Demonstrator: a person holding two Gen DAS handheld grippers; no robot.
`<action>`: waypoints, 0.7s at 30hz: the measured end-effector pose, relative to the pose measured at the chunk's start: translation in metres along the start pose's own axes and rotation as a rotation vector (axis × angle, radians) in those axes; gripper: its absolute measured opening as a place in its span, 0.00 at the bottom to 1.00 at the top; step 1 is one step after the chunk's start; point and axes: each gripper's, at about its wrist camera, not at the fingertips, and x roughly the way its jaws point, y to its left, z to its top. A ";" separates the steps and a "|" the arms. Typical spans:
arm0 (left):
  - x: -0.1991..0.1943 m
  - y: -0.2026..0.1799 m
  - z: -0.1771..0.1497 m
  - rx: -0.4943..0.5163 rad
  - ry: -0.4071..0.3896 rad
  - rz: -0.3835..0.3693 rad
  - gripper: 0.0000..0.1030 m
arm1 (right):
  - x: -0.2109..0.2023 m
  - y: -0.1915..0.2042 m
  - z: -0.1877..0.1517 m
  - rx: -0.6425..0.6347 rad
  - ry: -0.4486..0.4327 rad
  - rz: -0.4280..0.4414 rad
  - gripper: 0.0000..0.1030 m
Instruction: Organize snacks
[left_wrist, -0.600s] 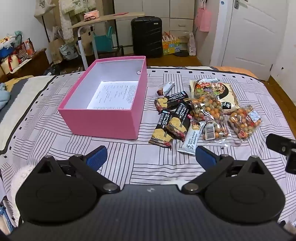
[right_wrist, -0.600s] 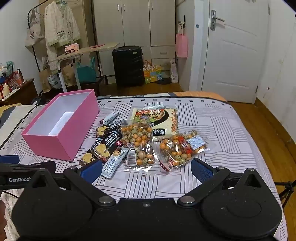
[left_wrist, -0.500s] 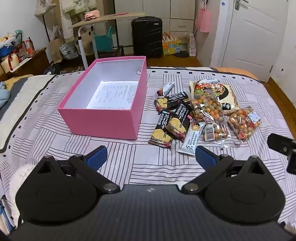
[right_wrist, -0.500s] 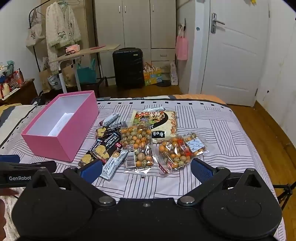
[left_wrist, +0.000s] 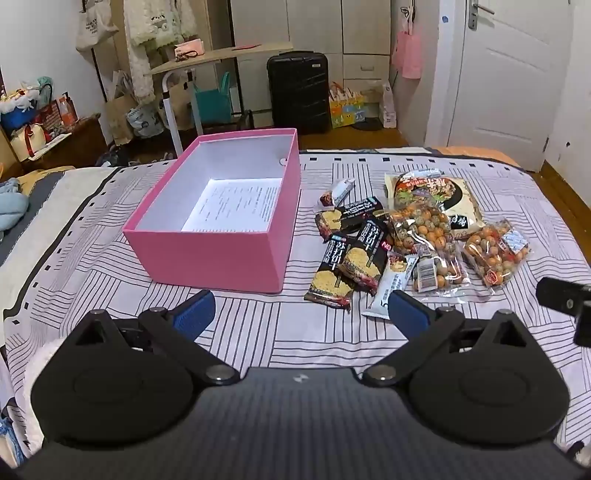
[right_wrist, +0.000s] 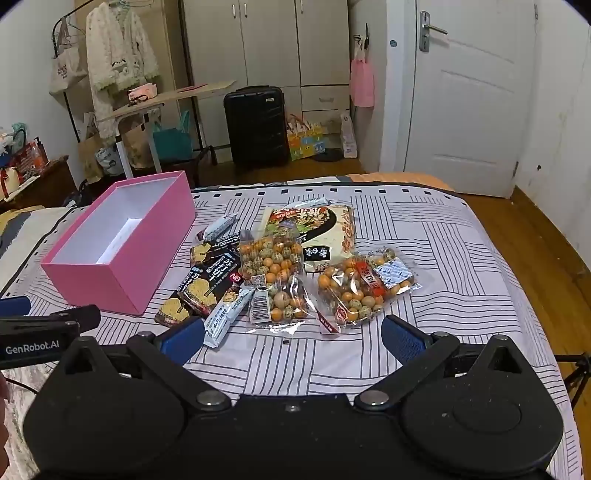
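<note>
**Visitor:** Pink cardboard first, on my left: an open pink box (left_wrist: 218, 254) sits on the striped bedspread (left_wrist: 110, 280), with only a printed sheet (left_wrist: 236, 205) on its floor. What is to its right?

**Guide:** The snacks, just beside the box and none inside it yet. Dark biscuit packs (left_wrist: 347, 258) overlap one another, a white bar (left_wrist: 391, 286) leans on them, then two clear bags of coated nuts (right_wrist: 273, 273) and (right_wrist: 364, 286), with a large pale bag (right_wrist: 325, 232) behind.

**Visitor:** And the grippers?

**Guide:** The left gripper (left_wrist: 299, 314) and right gripper (right_wrist: 293, 336) both hover short of the pile, jaws spread wide, gripping nothing.

**Visitor:** What might go wrong?

**Guide:** I'd judge the overlap is the trouble: pinching one pack could drag its neighbour along. The clear bags look slick and loosely filled, so they may sag or slip. The soft bed gives underneath, too.

**Visitor:** Anything you cannot make out?

**Guide:** How many packs lie buried under others. Each gripper's body hides the nearest bedding, and the small wrapper (left_wrist: 338, 192) by the box is too small to read.
</note>
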 end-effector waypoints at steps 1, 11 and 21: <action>0.000 0.000 0.000 -0.001 -0.005 0.000 0.99 | -0.001 0.001 0.000 -0.003 -0.001 -0.001 1.00; -0.002 0.003 -0.002 -0.022 -0.009 -0.031 0.99 | 0.003 -0.001 0.000 -0.006 0.012 -0.003 1.00; -0.002 0.001 -0.001 -0.021 -0.010 -0.031 0.99 | 0.001 0.000 -0.001 -0.017 0.004 -0.013 1.00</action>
